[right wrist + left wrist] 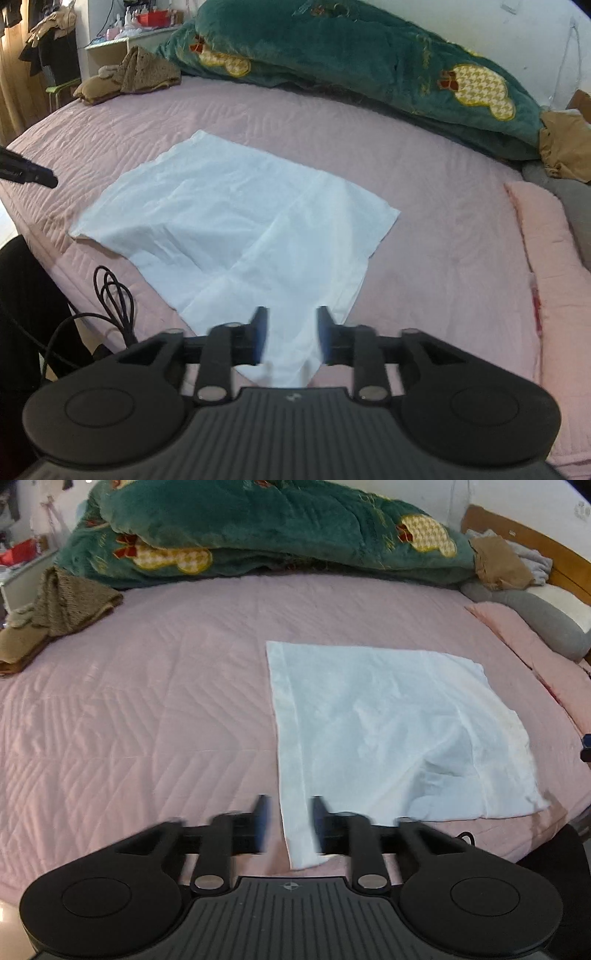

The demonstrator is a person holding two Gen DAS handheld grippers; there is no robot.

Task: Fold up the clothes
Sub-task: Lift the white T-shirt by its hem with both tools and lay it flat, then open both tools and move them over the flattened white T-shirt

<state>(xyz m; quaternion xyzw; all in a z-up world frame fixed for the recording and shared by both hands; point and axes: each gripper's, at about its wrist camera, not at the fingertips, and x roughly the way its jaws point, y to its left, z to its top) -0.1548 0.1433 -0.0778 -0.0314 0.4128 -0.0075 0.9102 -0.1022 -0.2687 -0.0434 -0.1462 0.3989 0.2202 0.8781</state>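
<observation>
A white cloth (pixel 388 731) lies flat on the pink quilted bed, partly folded with a raised crease near its middle; it also shows in the right wrist view (pixel 236 218). My left gripper (pixel 290 823) is open, its blue pads on either side of the cloth's near left corner strip. My right gripper (pixel 290 334) is open, its pads on either side of the cloth's near right corner. Neither gripper holds the cloth. The tip of the left gripper (pixel 37 173) shows at the left edge of the right wrist view.
A dark green quilt (pixel 266 531) lies heaped across the back of the bed. Brown clothes (pixel 66 602) sit at the back left, more brown and grey clothes (pixel 498 563) at the back right. A pink pillow (pixel 554 266) lies on the right. Black cables (pixel 110 291) hang at the bed's near edge.
</observation>
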